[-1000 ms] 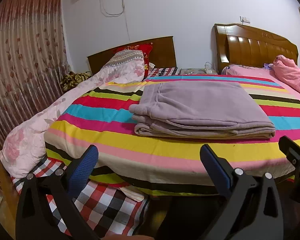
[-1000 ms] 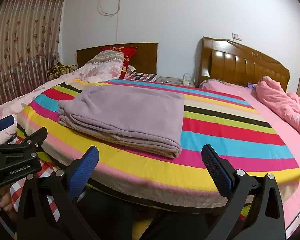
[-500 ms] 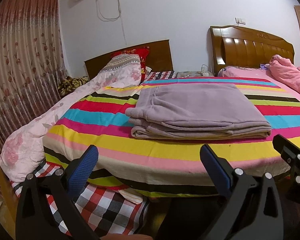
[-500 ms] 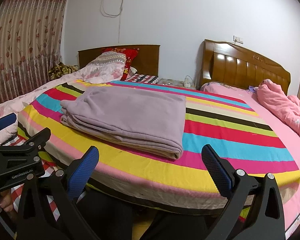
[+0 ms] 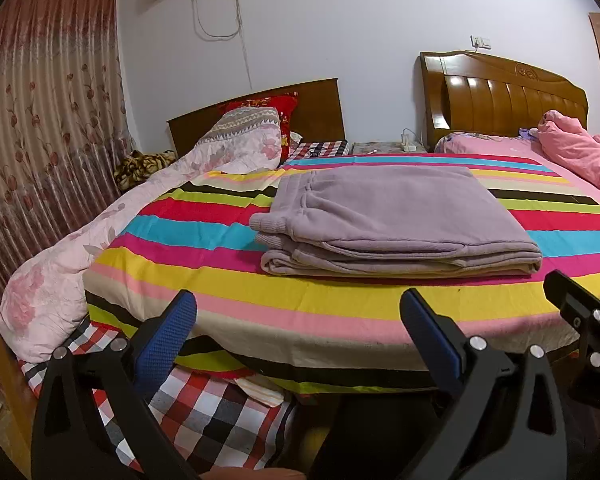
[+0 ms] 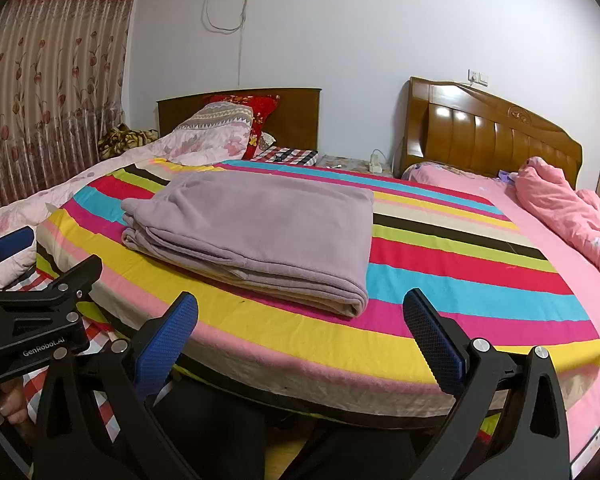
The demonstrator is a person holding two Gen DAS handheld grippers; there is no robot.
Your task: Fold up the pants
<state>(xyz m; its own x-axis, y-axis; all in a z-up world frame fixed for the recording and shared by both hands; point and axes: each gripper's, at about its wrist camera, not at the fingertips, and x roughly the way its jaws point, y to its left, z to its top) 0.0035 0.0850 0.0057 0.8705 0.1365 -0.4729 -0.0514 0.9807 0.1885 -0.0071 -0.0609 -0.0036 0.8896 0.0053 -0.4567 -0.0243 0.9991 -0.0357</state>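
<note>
The lilac pants lie folded in a flat rectangular stack on the striped bedspread, waistband and cuffs at the left end. In the right wrist view the same pants sit left of centre. My left gripper hangs open off the bed's front edge, nothing between its blue pads. My right gripper is open too, also short of the bed and clear of the pants. Each gripper shows at the side of the other's view.
A pink floral quilt drapes over the left side of the bed, with pillows at the headboard. A pink duvet is bunched at the far right. A checked sheet hangs below the front edge. Curtains stand left.
Both grippers have tilted up and drawn slightly back, so the bed and pants sit lower in view. The pants have not moved and both grippers stay open.
</note>
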